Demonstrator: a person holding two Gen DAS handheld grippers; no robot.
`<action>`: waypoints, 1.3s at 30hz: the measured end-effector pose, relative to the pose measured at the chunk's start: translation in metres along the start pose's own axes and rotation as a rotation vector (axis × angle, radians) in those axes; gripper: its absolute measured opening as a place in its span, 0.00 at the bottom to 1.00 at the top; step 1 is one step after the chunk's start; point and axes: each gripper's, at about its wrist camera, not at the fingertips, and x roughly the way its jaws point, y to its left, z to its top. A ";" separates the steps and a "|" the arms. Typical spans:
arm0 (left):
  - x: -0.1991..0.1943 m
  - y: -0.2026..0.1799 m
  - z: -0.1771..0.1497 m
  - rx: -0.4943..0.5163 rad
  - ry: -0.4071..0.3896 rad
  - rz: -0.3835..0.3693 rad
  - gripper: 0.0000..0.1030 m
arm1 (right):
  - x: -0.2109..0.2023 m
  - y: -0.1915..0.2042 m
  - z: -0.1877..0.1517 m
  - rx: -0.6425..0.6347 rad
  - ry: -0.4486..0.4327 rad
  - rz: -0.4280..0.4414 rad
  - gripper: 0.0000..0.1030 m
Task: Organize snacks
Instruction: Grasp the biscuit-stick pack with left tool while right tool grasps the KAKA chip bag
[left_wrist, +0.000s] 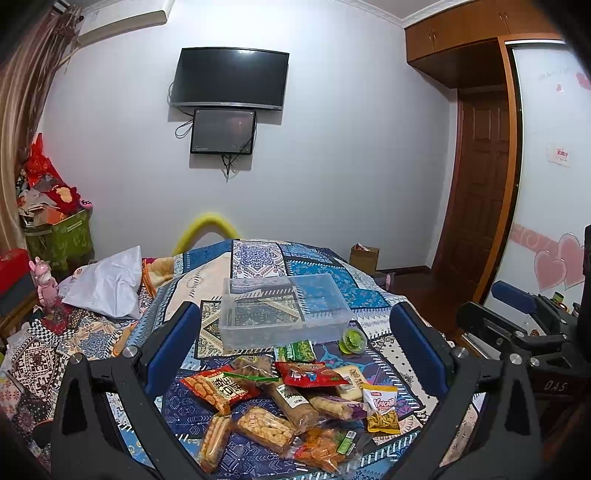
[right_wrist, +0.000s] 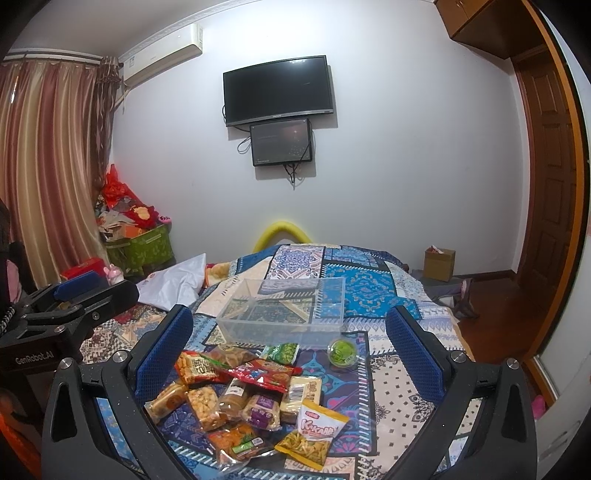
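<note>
A pile of several snack packets (left_wrist: 288, 406) lies on the patterned bedspread, also in the right wrist view (right_wrist: 243, 398). Behind it stands an empty clear plastic box (left_wrist: 284, 312), also in the right wrist view (right_wrist: 284, 310). A small green jelly cup (left_wrist: 353, 341) sits to the box's right, also in the right wrist view (right_wrist: 341, 353). My left gripper (left_wrist: 295, 332) is open and empty above the pile. My right gripper (right_wrist: 291, 339) is open and empty above the pile too. The yellow chip bag (right_wrist: 314, 439) lies nearest.
A white plastic bag (left_wrist: 107, 284) lies on the bed to the left. A green bin full of clutter (right_wrist: 140, 247) stands by the curtain. A cardboard box (right_wrist: 439, 264) sits on the floor at right. The bed edge drops off on the right.
</note>
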 end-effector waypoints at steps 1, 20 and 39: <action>0.000 0.000 0.000 0.000 0.000 0.000 1.00 | 0.000 0.000 0.000 0.000 -0.001 0.001 1.00; 0.042 0.028 -0.021 -0.015 0.133 0.023 1.00 | 0.031 -0.014 -0.019 0.001 0.108 -0.018 1.00; 0.123 0.113 -0.113 -0.092 0.546 0.119 0.75 | 0.106 -0.056 -0.101 0.062 0.491 -0.070 0.95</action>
